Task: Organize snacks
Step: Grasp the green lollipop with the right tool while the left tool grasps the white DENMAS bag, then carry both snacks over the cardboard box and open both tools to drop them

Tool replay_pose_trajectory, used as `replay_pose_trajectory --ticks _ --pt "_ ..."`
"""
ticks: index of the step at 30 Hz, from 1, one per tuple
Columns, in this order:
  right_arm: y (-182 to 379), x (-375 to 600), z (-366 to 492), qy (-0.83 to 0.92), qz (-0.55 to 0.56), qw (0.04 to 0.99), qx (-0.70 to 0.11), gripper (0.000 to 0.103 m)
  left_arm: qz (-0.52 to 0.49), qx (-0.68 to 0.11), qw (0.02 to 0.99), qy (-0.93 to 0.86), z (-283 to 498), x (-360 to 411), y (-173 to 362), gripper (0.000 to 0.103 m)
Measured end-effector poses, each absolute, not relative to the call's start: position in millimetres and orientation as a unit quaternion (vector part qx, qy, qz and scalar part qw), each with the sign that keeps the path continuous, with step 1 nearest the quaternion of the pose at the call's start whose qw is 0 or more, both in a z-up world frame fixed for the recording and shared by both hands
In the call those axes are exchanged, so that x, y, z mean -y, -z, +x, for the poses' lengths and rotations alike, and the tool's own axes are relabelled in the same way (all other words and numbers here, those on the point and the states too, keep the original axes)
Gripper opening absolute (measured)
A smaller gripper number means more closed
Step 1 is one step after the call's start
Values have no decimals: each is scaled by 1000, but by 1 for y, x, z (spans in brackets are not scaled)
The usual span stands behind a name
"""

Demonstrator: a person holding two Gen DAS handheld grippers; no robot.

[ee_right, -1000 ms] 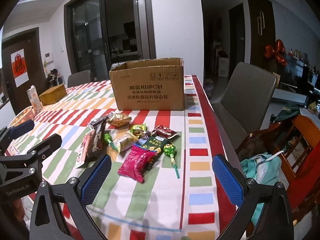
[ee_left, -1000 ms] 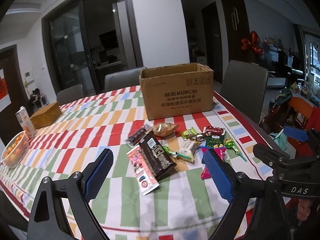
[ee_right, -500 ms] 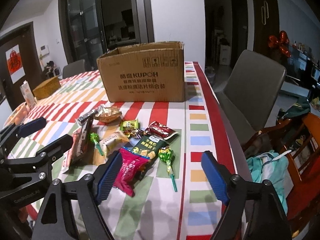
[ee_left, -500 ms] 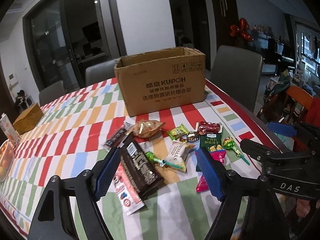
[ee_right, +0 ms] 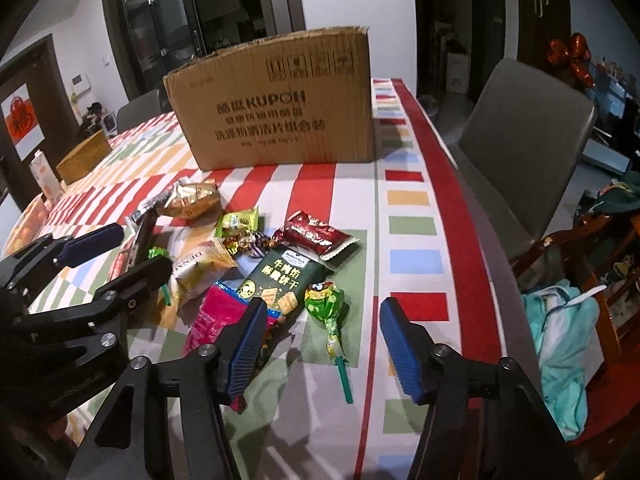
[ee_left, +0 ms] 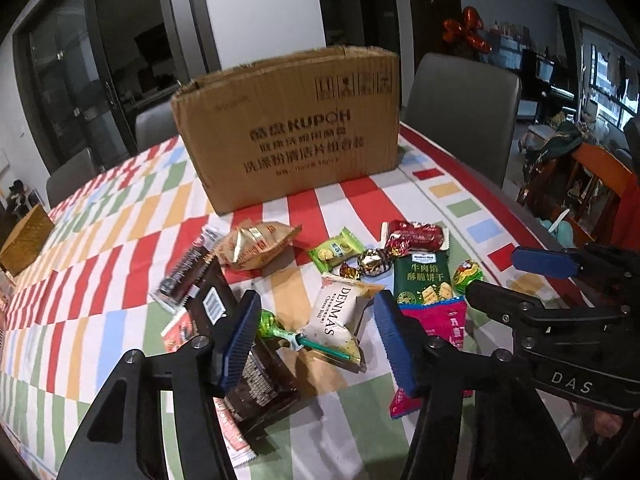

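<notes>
Closing in on the snack pile is the step in hand here, nothing has been picked up yet. Going left to right in the left wrist view: a dark chocolate bar (ee_left: 244, 364) lies lower left, partly hidden behind the left finger of the left gripper (ee_left: 316, 340). Its fingers have just been closing but are seen apart, with a green lollipop (ee_left: 280, 330) and the white DENMAS pack (ee_left: 340, 316) framed between them, neither one pressed. Further right a green cracker pack (ee_left: 424, 276) and a pink bag (ee_left: 448, 324) are found, and the cardboard box (ee_left: 288, 128) stands open-topped at the upper centre of the frame, well behind the pile on the striped counter (ee_left: 120, 264).

In the right wrist view the same pink bag (ee_right: 218, 312) sits at lower centre-left, and the right gripper (ee_right: 320, 344) is held over a second green lollipop (ee_right: 326, 304). Its fingers have also just been closing, are apart, and nothing is touched by them.

Next move, as a guess: each gripper needs to be brought lower so one item only is straddled, then squeezed, then carried to the box. The left side looks trickier, since the stick and the DENMAS pack overlap and both could be caught.
</notes>
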State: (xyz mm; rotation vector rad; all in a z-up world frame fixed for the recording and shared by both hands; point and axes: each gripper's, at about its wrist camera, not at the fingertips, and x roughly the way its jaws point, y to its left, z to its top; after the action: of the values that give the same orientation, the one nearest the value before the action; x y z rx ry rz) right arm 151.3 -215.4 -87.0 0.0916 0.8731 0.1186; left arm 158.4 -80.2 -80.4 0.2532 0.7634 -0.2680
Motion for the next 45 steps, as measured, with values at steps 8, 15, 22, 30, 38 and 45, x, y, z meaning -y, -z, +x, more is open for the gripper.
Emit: replay_pose_trajectory --ticks 8,15,22,30,38,45 --pt "101 218 165 -65 60 893 -442 46 109 -409 894 143 180 84 101 50" --pt "106 218 174 -75 64 888 -449 40 73 -445 880 147 194 80 114 43" --pt "109 215 177 -83 62 886 -453 30 51 -457 874 156 198 78 115 32" --pt "101 217 175 -85 63 889 -446 26 40 -447 880 158 192 75 100 31" --pt "74 214 166 -96 64 903 -415 26 38 -414 896 158 177 73 69 31" --pt "46 210 157 -109 61 917 -379 26 42 -380 912 151 166 72 39 31"
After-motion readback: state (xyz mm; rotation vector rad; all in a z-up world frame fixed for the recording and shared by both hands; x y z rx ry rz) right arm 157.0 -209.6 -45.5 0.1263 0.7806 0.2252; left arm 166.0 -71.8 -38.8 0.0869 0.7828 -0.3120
